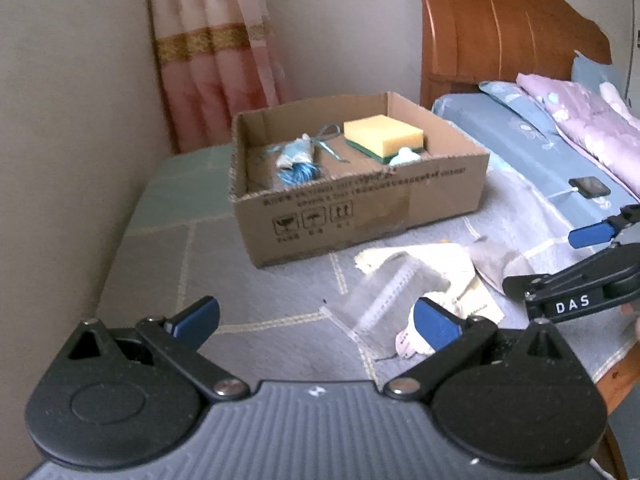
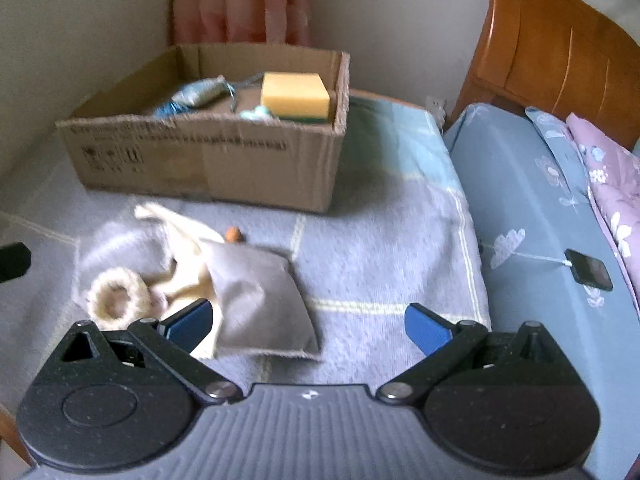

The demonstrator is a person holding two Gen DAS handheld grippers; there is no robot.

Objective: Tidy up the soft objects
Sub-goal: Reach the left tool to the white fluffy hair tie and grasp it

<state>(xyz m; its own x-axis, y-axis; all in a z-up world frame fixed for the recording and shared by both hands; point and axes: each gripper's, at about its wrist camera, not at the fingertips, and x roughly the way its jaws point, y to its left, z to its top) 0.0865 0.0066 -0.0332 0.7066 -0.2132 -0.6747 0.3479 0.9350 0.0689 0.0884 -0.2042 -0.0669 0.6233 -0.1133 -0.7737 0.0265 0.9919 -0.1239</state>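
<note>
Bed (image 2: 380, 248) | cardboard box (image 1: 360, 208) holds sponge (image 1: 382, 134) | both grippers spread, empty

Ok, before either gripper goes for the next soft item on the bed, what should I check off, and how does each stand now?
1. Left gripper open and empty: ok.
2. Right gripper open and empty: ok.
3. Box open on top, with floor space left between the sponge and the blue bundle: ok.
4. Grey pouch in front of the right gripper, nothing on top of it: ok.
5. Fluffy ring free to lift: cannot tell; it seems to lie in a clear bag, picture blurred.
6. Grippers apart from each other: ok.
</note>
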